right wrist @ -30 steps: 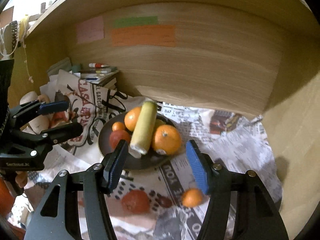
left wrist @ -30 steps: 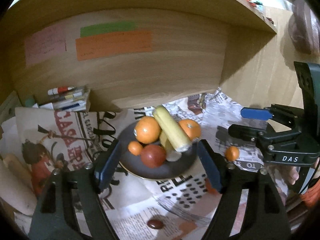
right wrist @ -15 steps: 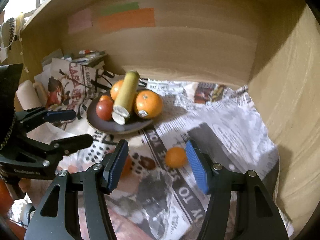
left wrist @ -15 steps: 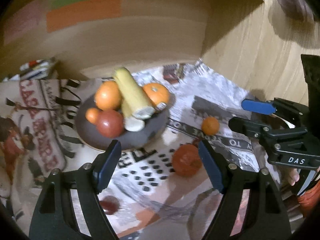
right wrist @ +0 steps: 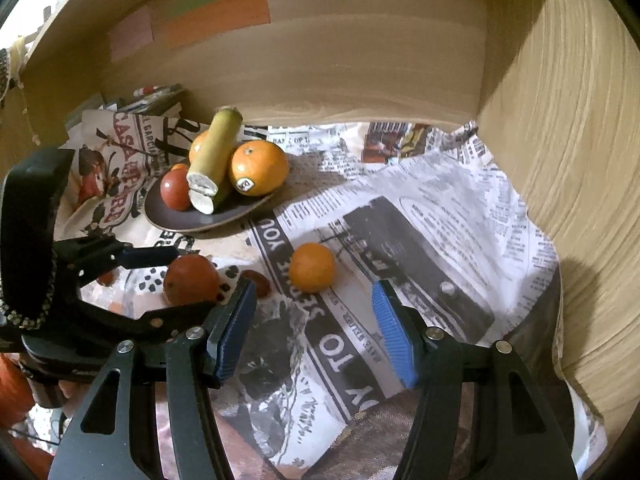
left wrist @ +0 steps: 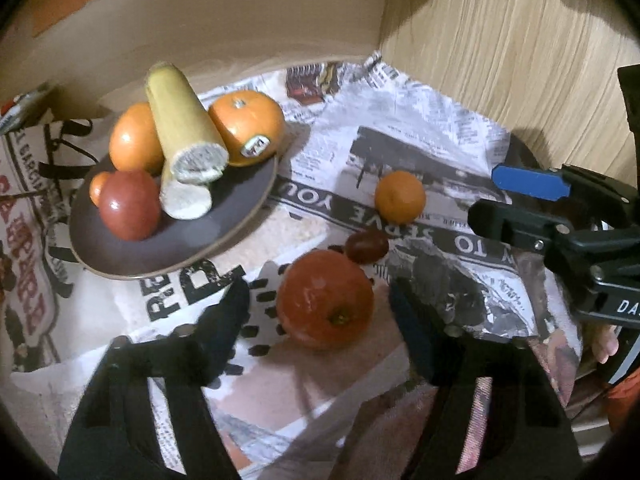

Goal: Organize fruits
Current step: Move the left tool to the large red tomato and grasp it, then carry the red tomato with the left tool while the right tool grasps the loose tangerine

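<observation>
A dark plate point(left wrist: 224, 228) point(right wrist: 224, 216) holds two oranges, a red tomato, a small orange fruit and two cut yellow-green stalk pieces. On the newspaper lie a reddish-orange fruit point(left wrist: 326, 300) point(right wrist: 191, 280), a small dark red fruit point(left wrist: 366, 245) point(right wrist: 259, 282) and a small mandarin point(left wrist: 399, 197) point(right wrist: 311, 267). My left gripper point(left wrist: 320, 312) is open, its jaws on either side of the reddish-orange fruit, not touching. My right gripper point(right wrist: 314, 320) is open just short of the mandarin.
Newspaper point(right wrist: 440, 216) covers the desk. Wooden walls stand at the back and right point(right wrist: 560, 140). Pens and books point(right wrist: 156, 94) lie at the back left. Coloured sticky notes point(right wrist: 216, 20) are on the back wall.
Both grippers moved down and forward. The left now has the reddish-orange fruit between its open jaws; the right has closed in on the mandarin. The plate has drifted to the upper left.
</observation>
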The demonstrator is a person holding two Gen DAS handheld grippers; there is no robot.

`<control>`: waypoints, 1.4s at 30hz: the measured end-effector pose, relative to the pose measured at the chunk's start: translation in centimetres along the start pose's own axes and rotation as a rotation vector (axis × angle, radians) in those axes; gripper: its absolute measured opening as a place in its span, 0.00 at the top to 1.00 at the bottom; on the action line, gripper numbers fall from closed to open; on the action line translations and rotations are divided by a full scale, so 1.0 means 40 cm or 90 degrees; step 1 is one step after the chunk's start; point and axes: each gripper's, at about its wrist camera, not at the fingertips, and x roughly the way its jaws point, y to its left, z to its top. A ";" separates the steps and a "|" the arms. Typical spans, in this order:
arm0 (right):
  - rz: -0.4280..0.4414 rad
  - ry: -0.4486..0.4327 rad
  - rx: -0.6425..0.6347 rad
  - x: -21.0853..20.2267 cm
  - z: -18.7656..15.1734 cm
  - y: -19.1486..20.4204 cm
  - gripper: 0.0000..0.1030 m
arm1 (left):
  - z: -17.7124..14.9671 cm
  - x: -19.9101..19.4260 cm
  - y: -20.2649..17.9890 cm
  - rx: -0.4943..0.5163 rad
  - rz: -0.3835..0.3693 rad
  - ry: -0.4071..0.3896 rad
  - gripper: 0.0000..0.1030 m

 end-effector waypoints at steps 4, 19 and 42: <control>0.003 0.010 0.001 0.014 -0.006 -0.005 0.45 | -0.001 0.012 -0.003 0.005 -0.010 0.012 0.53; 0.004 0.046 -0.005 0.097 0.049 -0.002 0.45 | 0.004 -0.076 0.062 -0.029 -0.015 -0.031 0.57; 0.011 0.043 -0.021 0.119 0.085 0.041 0.68 | -0.006 -0.171 0.263 -0.103 0.059 -0.077 0.57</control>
